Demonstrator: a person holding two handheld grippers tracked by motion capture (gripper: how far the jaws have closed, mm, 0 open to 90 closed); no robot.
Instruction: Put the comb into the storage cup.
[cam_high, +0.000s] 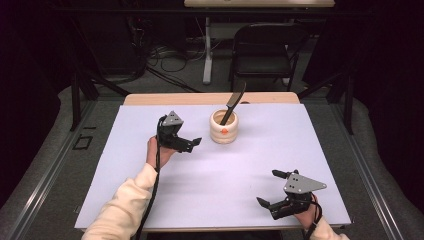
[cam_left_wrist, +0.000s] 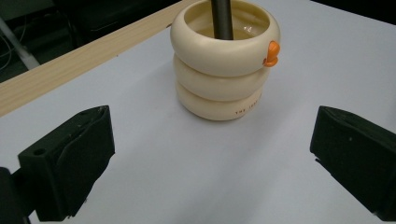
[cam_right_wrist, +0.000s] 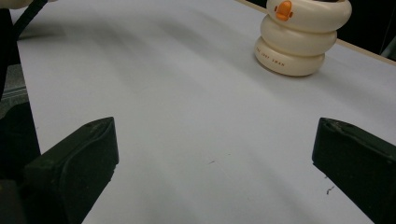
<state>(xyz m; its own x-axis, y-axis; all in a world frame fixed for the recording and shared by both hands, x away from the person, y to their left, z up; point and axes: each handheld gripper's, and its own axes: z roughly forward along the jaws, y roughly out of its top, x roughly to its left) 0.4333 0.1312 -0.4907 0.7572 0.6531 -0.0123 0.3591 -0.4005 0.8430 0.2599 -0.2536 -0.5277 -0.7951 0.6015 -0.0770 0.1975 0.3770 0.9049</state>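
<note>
Your left gripper (cam_high: 196, 142) hangs just beside the cream holder (cam_high: 224, 127), on its left as the high view has it, with its jaws spread wide and nothing between them; the left gripper view looks straight at the holder (cam_left_wrist: 224, 65), which stands near the far wooden edge of the table (cam_high: 150, 99) on the white mat (cam_high: 215, 175). Your right gripper (cam_high: 270, 192) sits well apart from the holder, toward the near right corner of the mat, jaws likewise parted and empty. The holder looks like three stacked rounded rings with a small orange beak (cam_left_wrist: 272, 53) on the top one; judging by the gloss, it is glazed ceramic or hard plastic, so expect it to be stiff, smooth and rather slippery, and possibly breakable if tipped. Its bulging sides give the pads little flat to bite on, so a squeeze across the body would likely slide toward a groove between rings. The dark utensil (cam_high: 233, 102) leaning out of the holder toward the far side is the easier thing to take: it appears thin, rigid and light, its handle (cam_left_wrist: 222, 18) rising clear of the rim. Take it on the handle just above the rim, pinching across the narrow way, and lift along its lean so it does not lever the holder over. If the holder wants to follow, steady its top ring with your right gripper.
</note>
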